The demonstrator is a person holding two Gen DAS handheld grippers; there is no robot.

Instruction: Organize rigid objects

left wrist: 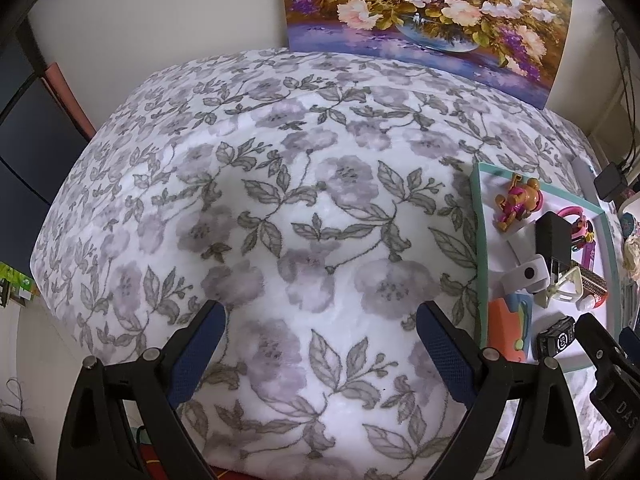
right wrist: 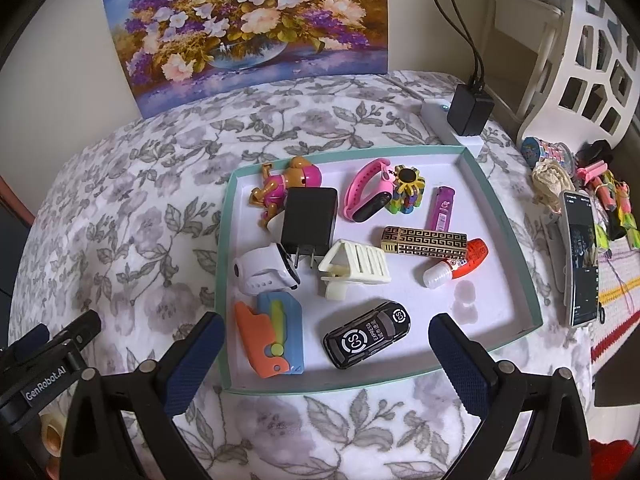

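Right wrist view showed the right hand-held gripper point(right wrist: 324, 354) spread wide and empty above a teal-rimmed tray point(right wrist: 496, 208), its near edge holding a black toy car point(right wrist: 368, 334) and other small items. The left hand-held gripper point(left wrist: 320, 334), equally wide and empty, hovered over the floral tabletop point(left wrist: 260, 184).

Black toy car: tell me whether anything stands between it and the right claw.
Nothing visible does. The black toy car lies at the tray's near side, straight ahead of the open right claw, with bare tray floor around it. Only the low near tray wall lies in between.
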